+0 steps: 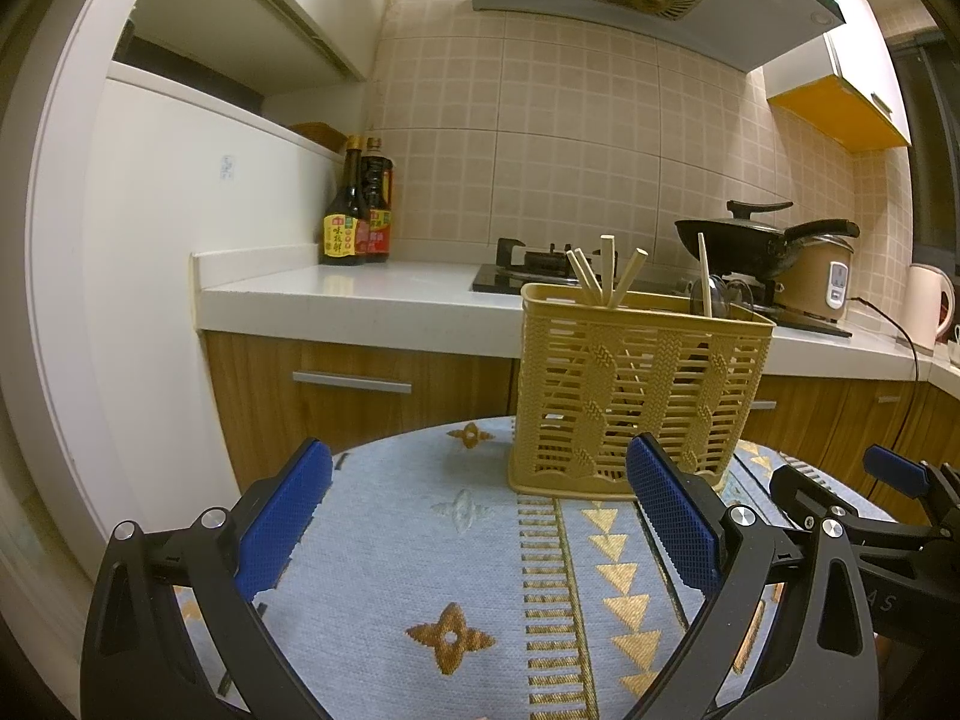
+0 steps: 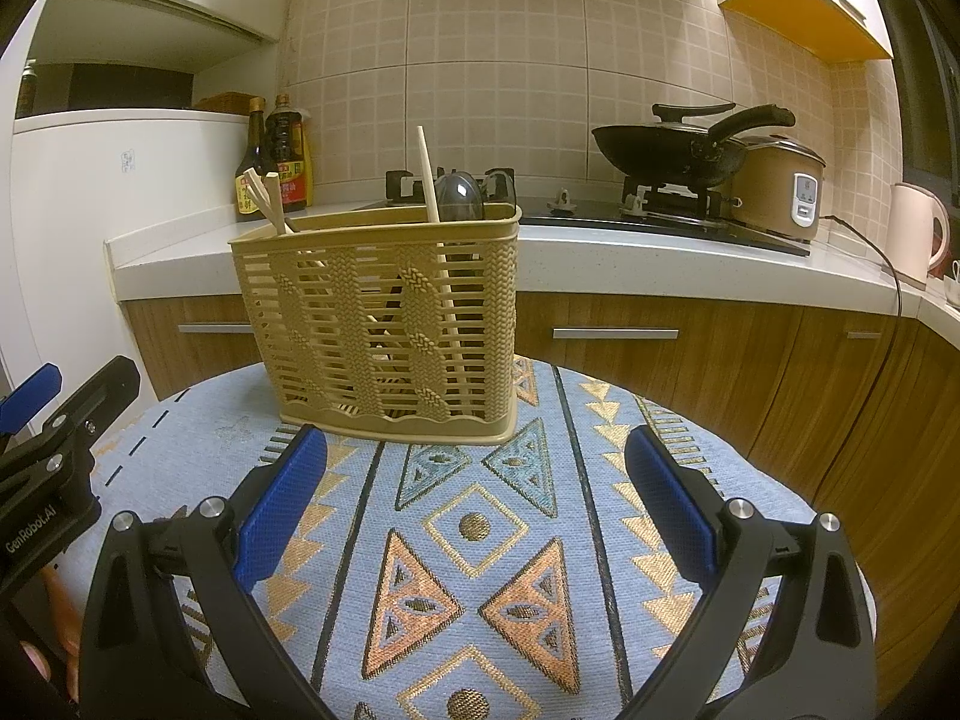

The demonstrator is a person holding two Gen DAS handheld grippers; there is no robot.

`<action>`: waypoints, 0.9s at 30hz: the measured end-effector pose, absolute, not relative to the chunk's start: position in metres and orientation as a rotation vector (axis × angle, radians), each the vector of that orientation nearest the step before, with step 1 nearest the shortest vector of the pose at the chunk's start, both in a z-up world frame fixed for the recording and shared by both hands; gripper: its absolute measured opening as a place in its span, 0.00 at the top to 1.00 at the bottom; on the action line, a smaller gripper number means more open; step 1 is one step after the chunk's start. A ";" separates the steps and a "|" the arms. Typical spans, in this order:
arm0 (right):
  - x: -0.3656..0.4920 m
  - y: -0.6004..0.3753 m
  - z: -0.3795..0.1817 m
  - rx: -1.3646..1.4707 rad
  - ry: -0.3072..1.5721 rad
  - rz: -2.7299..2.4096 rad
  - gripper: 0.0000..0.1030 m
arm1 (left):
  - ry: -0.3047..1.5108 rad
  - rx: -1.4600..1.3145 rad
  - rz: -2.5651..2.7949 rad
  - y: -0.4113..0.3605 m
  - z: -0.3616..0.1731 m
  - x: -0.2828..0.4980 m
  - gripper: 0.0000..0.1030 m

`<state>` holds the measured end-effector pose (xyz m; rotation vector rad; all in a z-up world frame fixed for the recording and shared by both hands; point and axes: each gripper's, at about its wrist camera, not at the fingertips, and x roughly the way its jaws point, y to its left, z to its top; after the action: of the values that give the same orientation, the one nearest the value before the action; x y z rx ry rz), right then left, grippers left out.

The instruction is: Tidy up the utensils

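A tan woven plastic utensil basket (image 1: 636,390) stands on a round table with a blue patterned cloth (image 1: 420,570); it also shows in the right wrist view (image 2: 384,324). Several wooden chopsticks (image 1: 606,276) stick up from its left compartment, and one chopstick (image 2: 428,174) with a dark spoon (image 2: 459,198) from its right. My left gripper (image 1: 477,510) is open and empty, just in front of the basket. My right gripper (image 2: 474,498) is open and empty, a little short of the basket. The right gripper shows at the right edge of the left view (image 1: 864,480).
Behind the table runs a white counter (image 2: 630,252) over wooden drawers. On it stand sauce bottles (image 1: 360,204), a gas hob with a black wok (image 2: 666,150), a rice cooker (image 2: 780,186) and a pink kettle (image 2: 918,228). A white fridge (image 1: 144,276) stands at the left.
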<state>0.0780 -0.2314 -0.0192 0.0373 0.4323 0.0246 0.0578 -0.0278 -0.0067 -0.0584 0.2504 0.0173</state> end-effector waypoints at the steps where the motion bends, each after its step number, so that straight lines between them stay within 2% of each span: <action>1: 0.078 -0.231 -0.019 0.037 0.432 0.024 0.08 | 0.251 -0.059 0.017 -0.028 -0.007 0.058 0.07; 27: 0.078 -0.231 -0.020 0.035 0.432 0.025 0.08 | 0.292 -0.060 0.024 -0.027 -0.011 0.063 0.07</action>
<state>0.0781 -0.2312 -0.0196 0.0353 0.4320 0.0249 0.0625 -0.0267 -0.0108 -0.0597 0.2918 0.0235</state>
